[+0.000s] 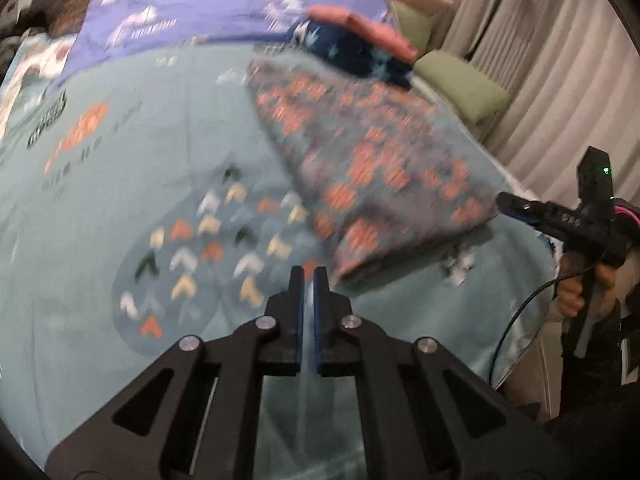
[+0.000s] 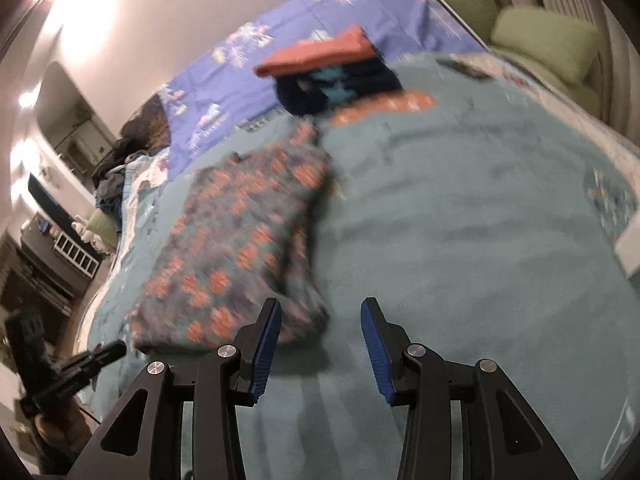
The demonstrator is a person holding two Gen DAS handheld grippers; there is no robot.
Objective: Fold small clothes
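- The teal bedspread [image 2: 460, 220] fills most of both views; it serves as the flat work surface, so the garments lie spread or stacked on it, not held in the air.
- A purple printed sheet [image 1: 224, 4] covers the far end of the bed toward 12 o'clock, beyond the working area.
- The floral-patterned garment [image 1: 376, 160], grey-blue with orange blotches, lies flat on the bedspread at about 1 o'clock from the left gripper. It looks already doubled over, judging by the thick rounded edge nearest the grippers. Blur hides finer detail.
- A stack of two folded pieces sits past it at 12 to 1 o'clock: a navy star-print garment [image 1: 352, 54] below and a folded pink garment [image 1: 362, 26] on top, likely set aside as finished work, out of the way.
- The right gripper [image 2: 320, 340] hangs low over the bedspread with its jaws wide apart and nothing between them, just beside the floral piece's near corner at 10 o'clock, probably ready to take that edge.
- The left gripper [image 1: 307, 280] has its jaws almost together; only a thin gap shows and no cloth is seen in it.
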